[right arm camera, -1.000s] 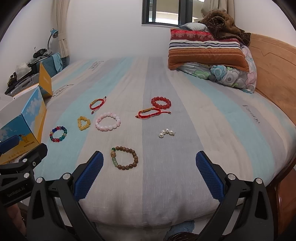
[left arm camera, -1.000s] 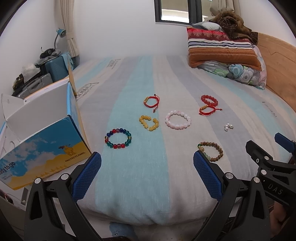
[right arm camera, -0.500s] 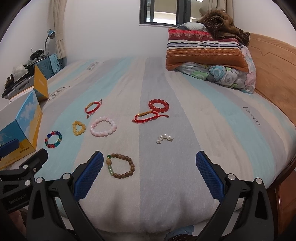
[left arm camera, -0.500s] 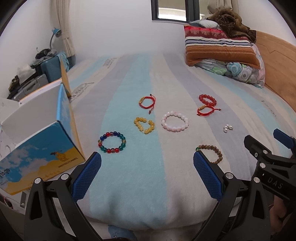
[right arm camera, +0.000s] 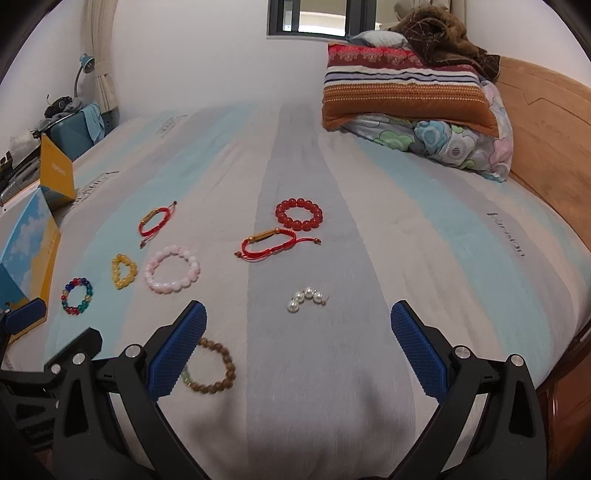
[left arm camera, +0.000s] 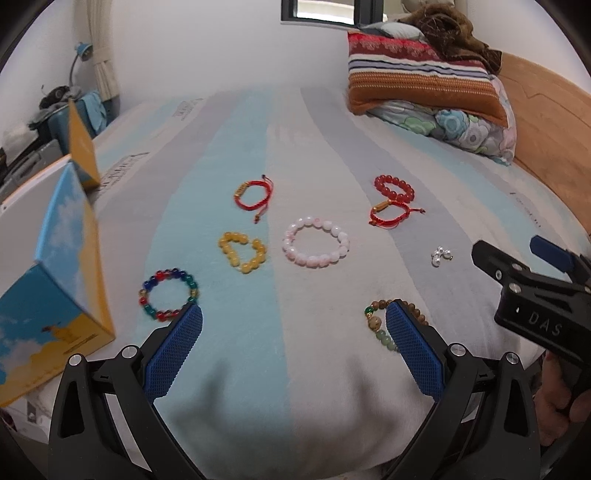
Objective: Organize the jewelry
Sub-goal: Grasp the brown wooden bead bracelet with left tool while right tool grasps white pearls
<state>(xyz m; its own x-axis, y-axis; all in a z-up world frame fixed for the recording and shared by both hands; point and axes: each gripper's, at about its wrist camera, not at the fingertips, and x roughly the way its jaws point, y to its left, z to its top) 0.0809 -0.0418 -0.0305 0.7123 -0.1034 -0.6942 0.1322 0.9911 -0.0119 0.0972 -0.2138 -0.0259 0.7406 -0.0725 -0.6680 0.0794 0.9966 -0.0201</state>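
White walls and a dark-framed window (right arm camera: 310, 18) back a bed (right arm camera: 424, 229) with a sheet striped in pale blue, grey and cream, and a wooden headboard (right arm camera: 546, 122) at the right. Far right on it, a striped pillow (right arm camera: 402, 92) lies on a floral one (right arm camera: 454, 144), with a brown blanket (right arm camera: 439, 35) on top. At the left edge stands an open box (left arm camera: 55, 295) printed with blue sky and yellow.

Both hand-held grippers hover over the near edge of the bed, holding nothing. The left hand-held gripper (left arm camera: 293, 350) has its blue-padded jaws spread wide; the right hand-held gripper (right arm camera: 297, 349) is spread just as wide.

The jewelry lies loose on the sheet, pieces apart from one another. The pink bracelet (left arm camera: 316, 242), of pale glossy beads, sits in the middle. Far right of it is the red bracelet (right arm camera: 299, 214) of round red beads, and just nearer, almost touching it, a red cord (right arm camera: 275, 242) with a gold tube. Near right, partly behind a left finger, lies the wood bracelet (right arm camera: 216, 367), brown beads with some green ones. At the near left is the multicolour bracelet (left arm camera: 168, 294) of red, blue and green beads. The yellow bracelet (left arm camera: 243, 251) is pushed into a rough triangle left of the pink one. Far left lies a second cord (left arm camera: 255, 194), red with a gold piece. Smallest is a short pearl string (right arm camera: 306, 297) at the right.
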